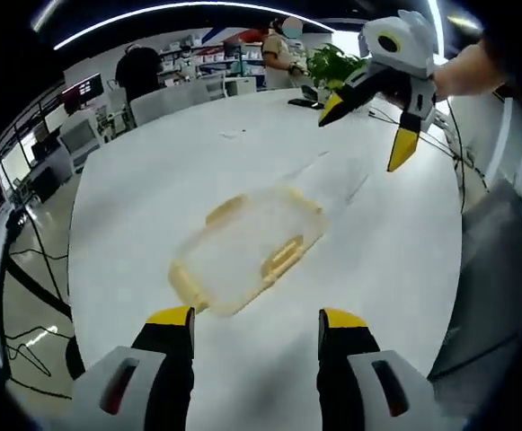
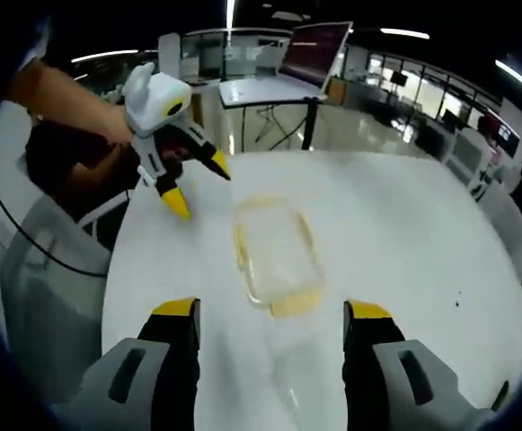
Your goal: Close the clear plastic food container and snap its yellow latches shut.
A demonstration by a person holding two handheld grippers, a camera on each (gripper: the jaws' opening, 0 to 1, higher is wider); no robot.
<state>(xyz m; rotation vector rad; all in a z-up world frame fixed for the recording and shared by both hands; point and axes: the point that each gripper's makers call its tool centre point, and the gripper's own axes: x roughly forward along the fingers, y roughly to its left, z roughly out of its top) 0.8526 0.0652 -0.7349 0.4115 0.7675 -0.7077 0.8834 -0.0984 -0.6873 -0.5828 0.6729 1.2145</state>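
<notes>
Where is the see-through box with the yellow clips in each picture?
Left gripper view: the container lies mid-picture on the white table, just above the two jaws.
Right gripper view: the container sits mid-picture, between and above the jaws.
Shared landmark: the white table.

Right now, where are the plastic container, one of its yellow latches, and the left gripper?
plastic container (image 2: 278, 253), right gripper view, clear lid middle
yellow latch (image 1: 284, 257), left gripper view, side clip
left gripper (image 2: 198, 184), right gripper view, between its fingers
</notes>
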